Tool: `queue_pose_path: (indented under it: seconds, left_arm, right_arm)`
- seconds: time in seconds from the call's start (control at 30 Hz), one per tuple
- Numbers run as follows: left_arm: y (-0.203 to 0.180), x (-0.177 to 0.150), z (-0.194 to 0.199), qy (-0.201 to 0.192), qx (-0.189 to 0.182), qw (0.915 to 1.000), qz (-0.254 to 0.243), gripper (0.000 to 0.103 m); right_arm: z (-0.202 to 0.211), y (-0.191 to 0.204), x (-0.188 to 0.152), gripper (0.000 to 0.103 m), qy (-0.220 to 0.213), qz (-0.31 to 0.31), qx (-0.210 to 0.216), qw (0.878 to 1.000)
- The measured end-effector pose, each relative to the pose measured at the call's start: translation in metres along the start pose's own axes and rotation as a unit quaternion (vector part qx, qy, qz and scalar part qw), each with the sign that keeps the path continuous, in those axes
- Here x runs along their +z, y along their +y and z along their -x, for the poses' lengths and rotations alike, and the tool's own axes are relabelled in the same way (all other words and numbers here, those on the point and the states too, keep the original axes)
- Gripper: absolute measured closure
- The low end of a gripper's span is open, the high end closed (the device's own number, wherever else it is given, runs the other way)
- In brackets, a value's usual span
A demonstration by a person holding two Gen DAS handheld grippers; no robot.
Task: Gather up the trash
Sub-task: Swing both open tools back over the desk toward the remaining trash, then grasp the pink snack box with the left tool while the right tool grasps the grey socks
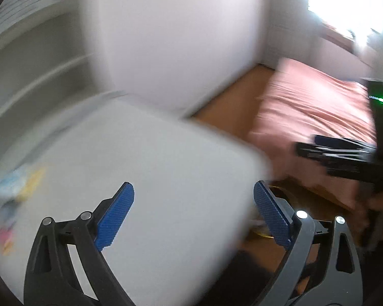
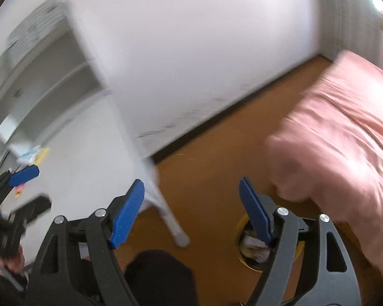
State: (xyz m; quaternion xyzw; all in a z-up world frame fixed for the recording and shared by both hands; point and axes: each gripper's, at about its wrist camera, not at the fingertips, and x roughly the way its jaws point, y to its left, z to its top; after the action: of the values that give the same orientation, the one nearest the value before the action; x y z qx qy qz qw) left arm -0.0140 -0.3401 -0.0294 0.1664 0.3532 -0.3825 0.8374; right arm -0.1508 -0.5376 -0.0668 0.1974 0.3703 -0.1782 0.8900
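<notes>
The remaining trash, a blurred heap of pale blue, yellow and pink wrappers [image 2: 34,154], is lying at the far left of the white tabletop [image 2: 89,158], nearer the left tool [image 1: 193,213] than the right tool [image 2: 191,210], which is hanging over a yellow-rimmed floor bin [image 2: 252,248]; both are gaping wide, gripping nothing.

A white table [image 2: 89,132] stands on the brown floor [image 2: 212,158] (wall behind), near a pink-covered bed [image 2: 344,132].

No legible text, labels — too blurred
</notes>
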Motion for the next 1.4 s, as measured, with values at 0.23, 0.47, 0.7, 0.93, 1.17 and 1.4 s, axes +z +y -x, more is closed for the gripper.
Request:
queue_pose_path:
  seconds: [0.23,0.47,0.7,0.93,1.17,1.4]
  left_arm:
    - [0.186,-0.060,0.033,0.030,0.196,0.9648,0.173,0.011]
    - [0.275,-0.105,0.031,0.059,0.254,0.9259,0.274,0.011]
    - [0.298,-0.109,0.014,0.071,0.245,0.9230,0.288,0.011]
    - [0.304,-0.113,0.018,0.058,0.243,0.9323,0.261,0.058]
    - [0.310,-0.127,0.049,0.044,0.220,0.9351,0.274,0.059]
    - [0.323,-0.149,0.083,0.036,0.230,0.9277,0.292,0.059]
  right_arm:
    - [-0.045,0.135,0.013,0.029,0.043,0.115,0.089,0.988]
    - [-0.067,0.229,0.009,0.029,0.073,0.190,0.141,0.969]
    - [-0.090,0.297,0.006,0.029,0.099,0.219,0.182,0.953]
    - [-0.113,0.356,0.022,0.029,0.095,0.250,0.196,0.943]
    - [-0.130,0.427,0.013,0.029,0.116,0.294,0.227,0.921]
    - [-0.161,0.478,-0.007,0.034,0.131,0.310,0.216,0.917]
